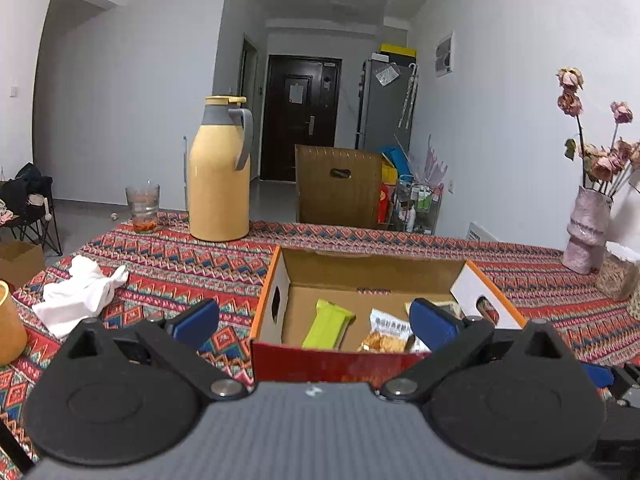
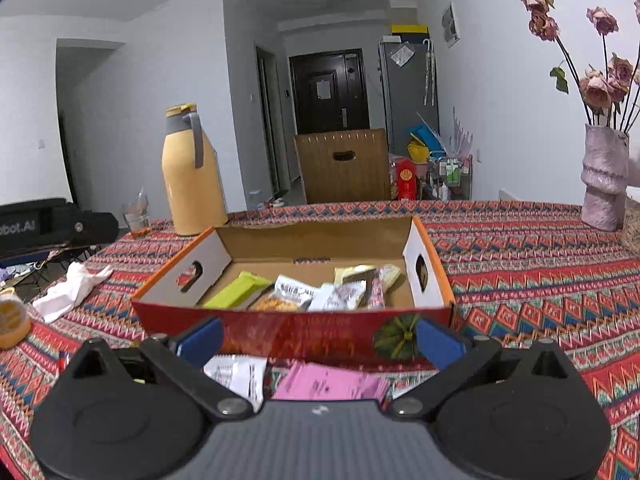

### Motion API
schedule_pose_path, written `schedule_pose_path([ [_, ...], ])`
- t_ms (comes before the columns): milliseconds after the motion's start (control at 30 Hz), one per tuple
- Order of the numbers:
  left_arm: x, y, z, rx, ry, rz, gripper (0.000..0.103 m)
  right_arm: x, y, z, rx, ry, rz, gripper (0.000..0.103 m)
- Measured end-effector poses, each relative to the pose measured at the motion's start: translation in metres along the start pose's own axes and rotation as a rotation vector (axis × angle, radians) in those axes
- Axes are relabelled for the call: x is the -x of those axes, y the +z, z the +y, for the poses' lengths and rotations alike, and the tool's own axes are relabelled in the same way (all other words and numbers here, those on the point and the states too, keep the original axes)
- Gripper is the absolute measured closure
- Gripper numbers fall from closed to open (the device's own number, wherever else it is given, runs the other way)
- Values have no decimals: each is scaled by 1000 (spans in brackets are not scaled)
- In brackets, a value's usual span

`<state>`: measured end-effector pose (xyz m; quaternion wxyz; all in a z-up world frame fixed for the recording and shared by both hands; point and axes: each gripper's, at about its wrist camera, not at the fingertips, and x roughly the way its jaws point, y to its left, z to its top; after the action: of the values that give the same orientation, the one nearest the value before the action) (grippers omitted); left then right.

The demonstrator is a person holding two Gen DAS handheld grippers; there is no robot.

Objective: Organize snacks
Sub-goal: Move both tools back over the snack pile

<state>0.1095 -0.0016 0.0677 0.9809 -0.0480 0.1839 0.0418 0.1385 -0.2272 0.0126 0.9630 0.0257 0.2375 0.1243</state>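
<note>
A shallow cardboard box [image 2: 296,332], red-printed outside with plain brown walls and oval handle cut-outs, sits on the patterned woven tablecloth [image 2: 520,264]. Inside lie crinkly snack packets: a lime-green bar [image 2: 236,290] and a white pack [image 2: 294,290] that seems to show biscuits. A pink packet [image 2: 332,384] lies flat before the box. Left gripper [image 1: 316,320] and right gripper [image 2: 318,342] both gape wide, holding nothing.

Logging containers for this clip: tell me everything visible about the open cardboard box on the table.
The cardboard box is a shallow open tray: plain brown inside, red printed front wall, orange-edged white end walls with oval handle cutouts. It sits flat on the patterned tablecloth, holding several snack packets, including a green bar. Neither gripper touches it.
</note>
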Motion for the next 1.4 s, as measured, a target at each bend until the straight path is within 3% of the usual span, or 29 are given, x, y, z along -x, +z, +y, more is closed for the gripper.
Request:
schedule_pose_path([
  [633, 17, -57, 31, -2, -24, 79, 0, 33, -54, -8, -13, -8, 44, 0],
  [1400, 14, -71, 39, -3, -57, 117, 0, 29, -67, -3, -5, -42, 97, 0],
])
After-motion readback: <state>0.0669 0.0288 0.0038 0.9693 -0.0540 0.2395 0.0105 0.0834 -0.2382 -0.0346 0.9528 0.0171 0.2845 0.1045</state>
